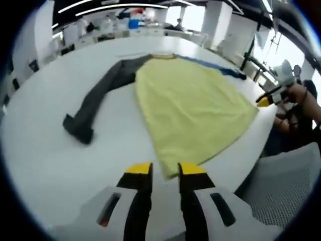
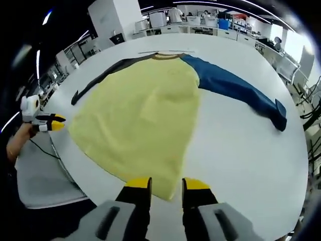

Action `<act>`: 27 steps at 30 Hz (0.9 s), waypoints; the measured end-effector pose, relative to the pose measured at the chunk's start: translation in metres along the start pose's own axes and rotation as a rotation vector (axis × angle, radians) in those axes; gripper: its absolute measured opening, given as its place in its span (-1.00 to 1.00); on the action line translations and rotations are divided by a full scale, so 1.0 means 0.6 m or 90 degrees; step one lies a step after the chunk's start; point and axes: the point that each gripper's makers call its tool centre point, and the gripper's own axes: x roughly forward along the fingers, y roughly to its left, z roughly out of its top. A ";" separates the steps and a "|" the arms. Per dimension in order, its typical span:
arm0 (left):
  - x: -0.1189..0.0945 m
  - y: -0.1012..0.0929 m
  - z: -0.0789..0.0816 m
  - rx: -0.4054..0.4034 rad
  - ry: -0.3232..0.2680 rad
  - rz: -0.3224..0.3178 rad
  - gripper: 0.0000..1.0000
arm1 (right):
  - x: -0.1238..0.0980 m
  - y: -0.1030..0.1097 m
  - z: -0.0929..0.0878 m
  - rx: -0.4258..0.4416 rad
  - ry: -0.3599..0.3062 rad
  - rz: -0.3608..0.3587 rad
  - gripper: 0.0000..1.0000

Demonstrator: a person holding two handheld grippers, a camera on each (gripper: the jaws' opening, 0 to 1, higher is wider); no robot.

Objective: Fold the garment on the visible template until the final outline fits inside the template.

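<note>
A long-sleeved shirt lies flat on the white table [image 1: 50,165], collar at the far side. Its body is yellow [image 1: 193,105] [image 2: 140,115], one sleeve is dark grey [image 1: 100,95] [image 2: 100,75], and the other is blue [image 1: 220,69] [image 2: 235,88]. In the left gripper view my left gripper [image 1: 165,169] is open, and a hem corner lies at the gap between its yellow tips. In the right gripper view my right gripper [image 2: 167,184] is open at the other hem corner. Each gripper also shows in the other's view, off the table edge: the right gripper [image 1: 265,100] and the left gripper [image 2: 50,122].
The table edge runs close under both hem corners. A grey mesh chair [image 1: 286,191] [image 2: 42,175] stands against that edge between my hands. A person's hand [image 1: 301,100] holds the right gripper. Desks and shelves [image 2: 200,20] stand beyond the far side.
</note>
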 end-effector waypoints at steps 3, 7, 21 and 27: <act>0.008 0.003 -0.006 -0.047 0.012 0.010 -0.68 | 0.002 -0.003 -0.007 0.019 0.001 -0.007 -0.61; 0.013 0.004 -0.012 -0.076 0.021 0.020 -0.65 | 0.006 -0.008 -0.015 0.042 0.002 -0.016 -0.67; 0.030 -0.006 -0.030 -0.094 0.065 0.036 -0.96 | 0.016 -0.010 -0.032 0.069 0.011 -0.018 -1.00; 0.030 -0.010 -0.031 -0.067 0.079 0.043 -0.99 | 0.014 -0.007 -0.032 0.067 0.005 -0.014 -1.00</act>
